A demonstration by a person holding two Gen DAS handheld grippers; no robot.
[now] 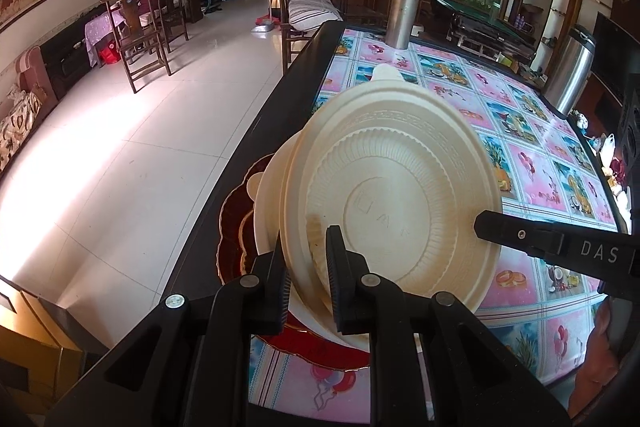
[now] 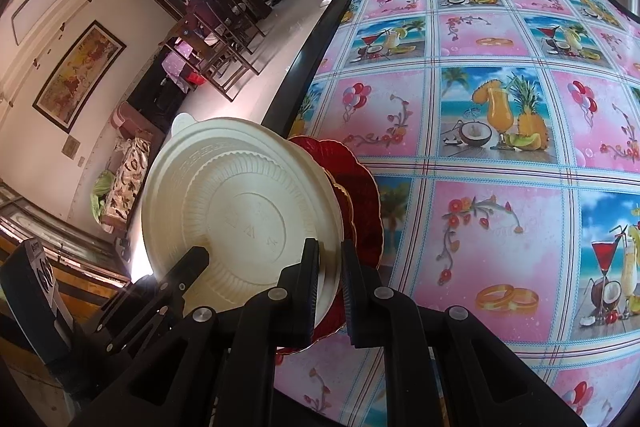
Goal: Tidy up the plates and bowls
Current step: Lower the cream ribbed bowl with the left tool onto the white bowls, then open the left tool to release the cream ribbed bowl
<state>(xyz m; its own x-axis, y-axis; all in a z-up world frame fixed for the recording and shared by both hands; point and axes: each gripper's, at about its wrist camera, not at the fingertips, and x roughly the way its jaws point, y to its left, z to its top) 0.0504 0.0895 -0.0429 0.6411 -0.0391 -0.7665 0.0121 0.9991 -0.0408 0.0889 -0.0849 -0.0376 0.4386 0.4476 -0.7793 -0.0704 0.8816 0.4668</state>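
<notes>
The table (image 2: 500, 155) carries a red plate (image 2: 360, 195) near its edge, with cream bowls (image 1: 392, 195) tilted above it. The left gripper (image 1: 308, 267) and right gripper (image 2: 330, 267) are each nearly closed, clamping the bowl rim. Uneven lowering could slip the thin rim free, sliding bowls off the edge.

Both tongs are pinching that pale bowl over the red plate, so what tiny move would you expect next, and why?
Probably lower it a little. The cream bowl, upside down and tilted, is clamped at its rim by the left tongs and right tongs, above another cream bowl on the red plate.
</notes>
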